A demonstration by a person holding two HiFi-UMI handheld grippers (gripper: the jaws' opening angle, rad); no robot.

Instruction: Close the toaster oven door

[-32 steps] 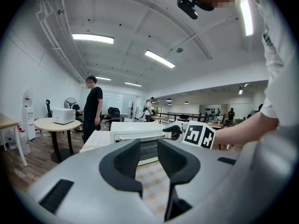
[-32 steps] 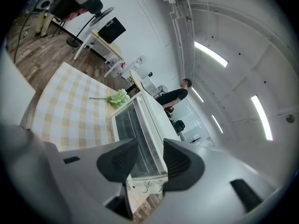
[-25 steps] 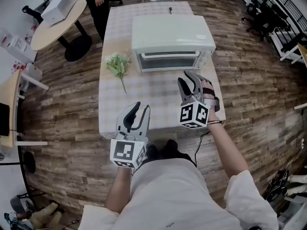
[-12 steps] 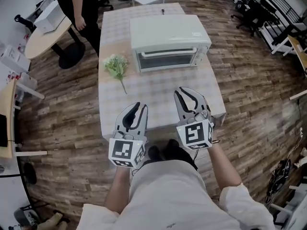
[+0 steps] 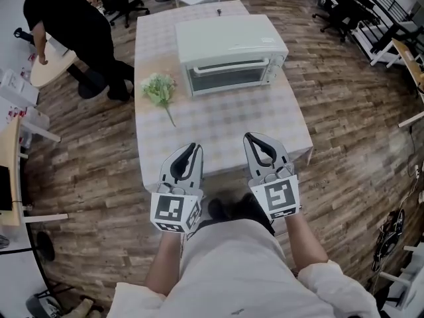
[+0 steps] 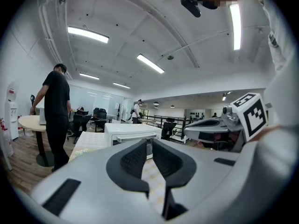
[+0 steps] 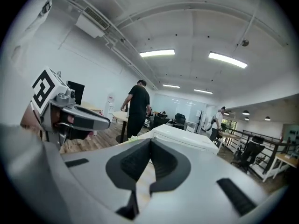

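The pale green toaster oven [image 5: 228, 48] stands at the far end of the checked table [image 5: 218, 121], its glass door [image 5: 228, 78] upright against the front with the handle across the top. Both grippers hover at the table's near edge, well short of the oven. My left gripper [image 5: 193, 148] has its jaws together with nothing between them. My right gripper [image 5: 252, 138] is also shut and empty. In the left gripper view the oven [image 6: 128, 132] shows beyond the jaw tips [image 6: 150, 142]. In the right gripper view it [image 7: 184, 135] lies ahead of the closed tips [image 7: 150, 141].
A bunch of green flowers [image 5: 159, 88] lies on the table left of the oven. A person in black [image 5: 69, 22] stands by a round table [image 5: 46, 68] at the far left. Chairs and desks line the back and right. Wood floor surrounds the table.
My right gripper has drawn back from near the oven to the table's near edge and its jaws have closed. The left gripper stayed put. The person in black moved further into view.
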